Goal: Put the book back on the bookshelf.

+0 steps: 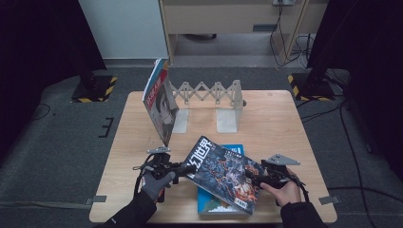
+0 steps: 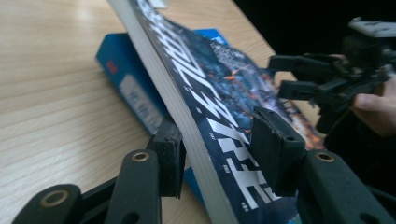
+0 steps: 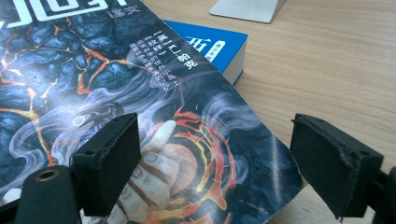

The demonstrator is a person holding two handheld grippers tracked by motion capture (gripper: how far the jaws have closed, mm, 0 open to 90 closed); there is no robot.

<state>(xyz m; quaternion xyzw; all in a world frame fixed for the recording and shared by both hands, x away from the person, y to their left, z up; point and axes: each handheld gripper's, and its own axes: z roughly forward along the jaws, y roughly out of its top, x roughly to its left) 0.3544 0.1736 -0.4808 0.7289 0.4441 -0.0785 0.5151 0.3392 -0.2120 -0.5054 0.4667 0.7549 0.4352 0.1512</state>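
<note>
Above a blue paperback [image 1: 223, 199] on the table [image 1: 266, 114], the left gripper [image 1: 183, 170] clamps the floppy, dark lava-patterned glossy magazine's [image 1: 223, 173] firmer spine edge, while the right gripper [image 1: 254, 180] stands open at its limp corner.

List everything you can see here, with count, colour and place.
magazine: one, dark lava-pattern cover, tilted over the blue book, near edge of table
blue book: one, blue, flat under the magazine
standing book: one, red and blue cover, leaning at the rack's left end
rack: one, grey, expanding, table's far middle
table: one, light wood
left gripper: one, black, jaws either side of the magazine's spine edge
right gripper: one, black, jaws open over the magazine's corner
hands: two, one grey-gloved, bottom edge
</note>
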